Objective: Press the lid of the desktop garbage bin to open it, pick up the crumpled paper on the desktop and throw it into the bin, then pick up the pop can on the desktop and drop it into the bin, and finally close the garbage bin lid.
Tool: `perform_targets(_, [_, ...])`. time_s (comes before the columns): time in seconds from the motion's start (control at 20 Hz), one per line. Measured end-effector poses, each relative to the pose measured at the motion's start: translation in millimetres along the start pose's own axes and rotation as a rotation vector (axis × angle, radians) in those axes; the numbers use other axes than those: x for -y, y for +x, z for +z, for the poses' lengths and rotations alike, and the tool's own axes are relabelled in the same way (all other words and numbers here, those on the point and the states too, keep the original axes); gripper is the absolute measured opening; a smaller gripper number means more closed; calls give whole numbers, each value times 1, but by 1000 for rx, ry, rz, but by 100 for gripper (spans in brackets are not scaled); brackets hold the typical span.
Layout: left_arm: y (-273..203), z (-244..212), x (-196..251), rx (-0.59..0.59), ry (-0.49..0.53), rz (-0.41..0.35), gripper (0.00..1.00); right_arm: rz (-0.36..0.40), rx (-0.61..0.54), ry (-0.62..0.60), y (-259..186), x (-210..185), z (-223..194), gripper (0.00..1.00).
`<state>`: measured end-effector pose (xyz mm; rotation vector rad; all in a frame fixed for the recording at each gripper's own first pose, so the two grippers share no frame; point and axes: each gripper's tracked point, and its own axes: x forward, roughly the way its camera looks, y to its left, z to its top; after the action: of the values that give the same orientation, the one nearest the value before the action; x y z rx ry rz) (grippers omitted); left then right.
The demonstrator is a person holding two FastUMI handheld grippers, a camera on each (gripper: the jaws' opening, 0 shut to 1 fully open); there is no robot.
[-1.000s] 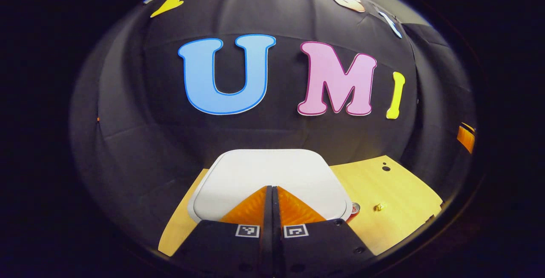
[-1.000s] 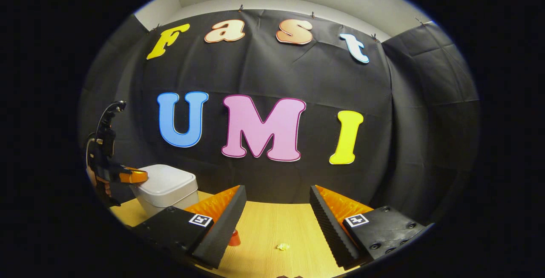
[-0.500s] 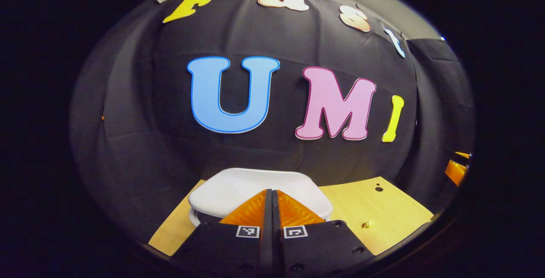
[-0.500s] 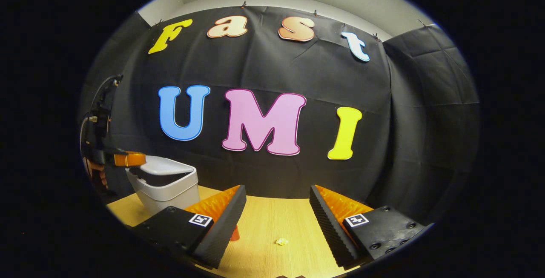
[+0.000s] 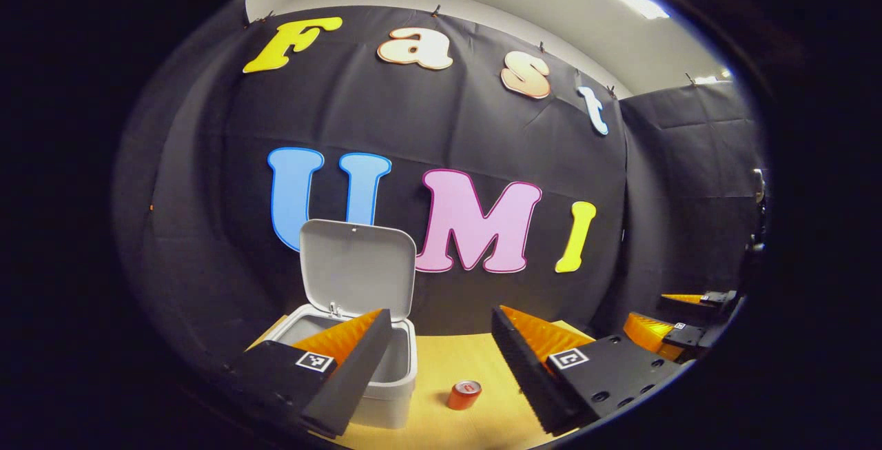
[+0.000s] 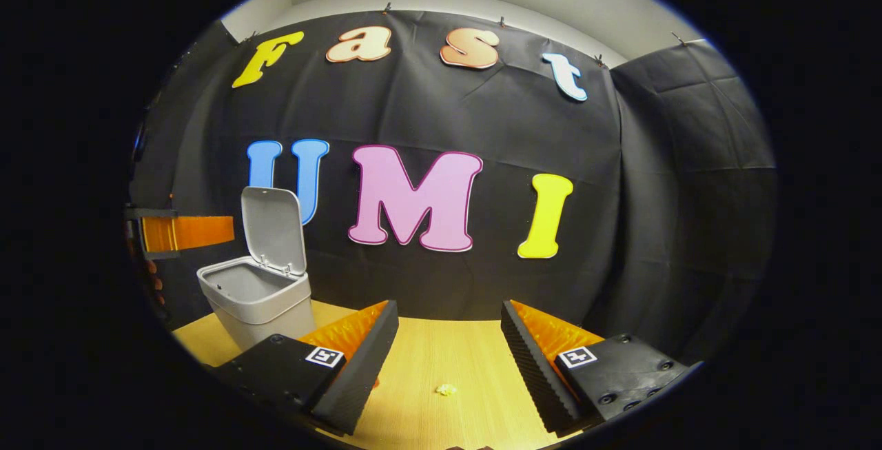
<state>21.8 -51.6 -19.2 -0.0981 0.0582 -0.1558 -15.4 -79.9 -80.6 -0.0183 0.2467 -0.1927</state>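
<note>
Pop can (image 5: 465,395) right of bin (image 5: 386,388)

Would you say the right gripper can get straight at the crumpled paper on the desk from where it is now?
Probably yes. The right gripper is open, and the crumpled paper lies on bare desk just ahead between its fingers, with nothing in between. The garbage bin stands off to the side.

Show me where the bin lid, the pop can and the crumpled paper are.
bin lid (image 5: 357,265): left gripper view, middle of its raised inner face.
pop can (image 5: 464,395): left gripper view, its side.
crumpled paper (image 6: 446,389): right gripper view, its middle.
</note>
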Motion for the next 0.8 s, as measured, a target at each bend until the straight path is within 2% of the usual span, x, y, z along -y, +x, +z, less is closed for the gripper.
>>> perform_targets(0.15, [-7,-26,17,-47,-15,-32,96,0,-102,35,17,7,-30,96])
perform_targets(0.25, [-12,-43,17,-82,-27,-23,96,73,-230,7,37,-4,-70,96])
perform_targets(0.35, [-15,-64,19,-126,-26,-23,96,108,-328,-44,56,-7,-109,100])
perform_targets(0.4, [-20,-84,16,-180,0,-5,96,120,-417,-44,76,-6,-136,96])
perform_targets(0.5, [-27,-100,11,-222,35,20,96,164,-522,-10,92,-11,-169,97])
perform_targets(0.8, [-34,-142,13,-335,57,40,96,198,-763,-115,131,-2,-274,98])
